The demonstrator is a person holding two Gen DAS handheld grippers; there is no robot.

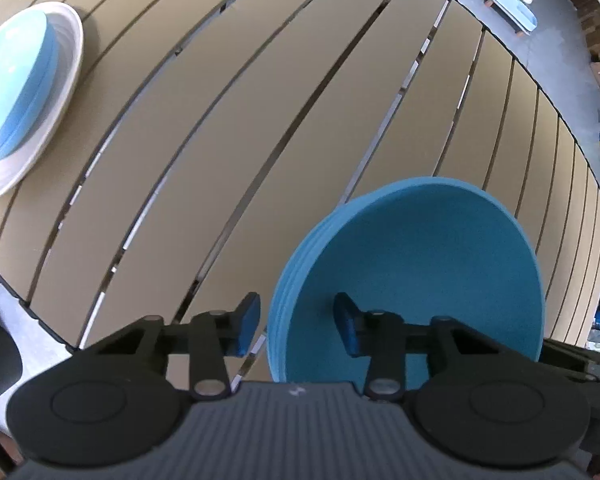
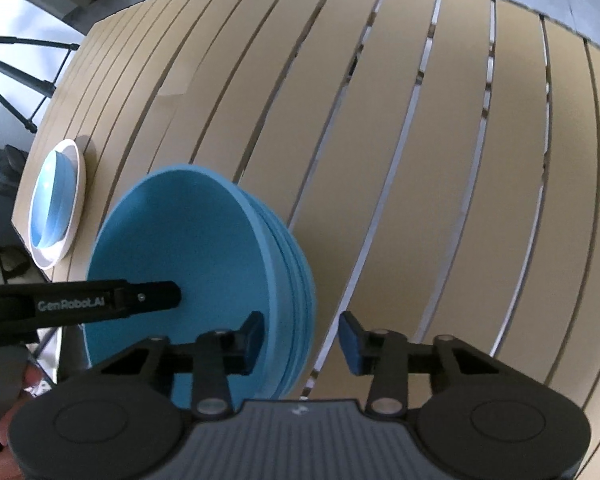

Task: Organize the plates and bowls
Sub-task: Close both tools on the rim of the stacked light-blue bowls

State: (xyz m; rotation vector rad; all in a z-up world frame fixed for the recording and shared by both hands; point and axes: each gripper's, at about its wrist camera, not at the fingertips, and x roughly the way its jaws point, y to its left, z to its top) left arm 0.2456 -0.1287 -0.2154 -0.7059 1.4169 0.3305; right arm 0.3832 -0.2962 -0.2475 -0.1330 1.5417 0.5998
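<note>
A stack of several nested teal bowls [image 1: 420, 260] stands on the slatted tan table [image 1: 240, 140]. My left gripper [image 1: 296, 326] points down over the stack's left rim, one pad outside the wall and one inside, with small gaps either side. My right gripper [image 2: 302, 340] straddles the opposite rim of the bowl stack [image 2: 188, 240] the same way, and a gap shows at its outer pad. The left gripper's black finger [image 2: 148, 298] reaches into the bowl from the left. A white plate [image 1: 66, 60] holding light blue dishes [image 1: 16, 88] sits at the far left.
The white plate with its blue dishes [image 2: 56, 204] lies near the table's left edge [image 2: 32, 152]. A tripod [image 2: 16, 80] stands beyond that edge. A light blue tray [image 1: 516, 4] sits on the floor past the far edge. A person's hand [image 2: 8, 432] shows at bottom left.
</note>
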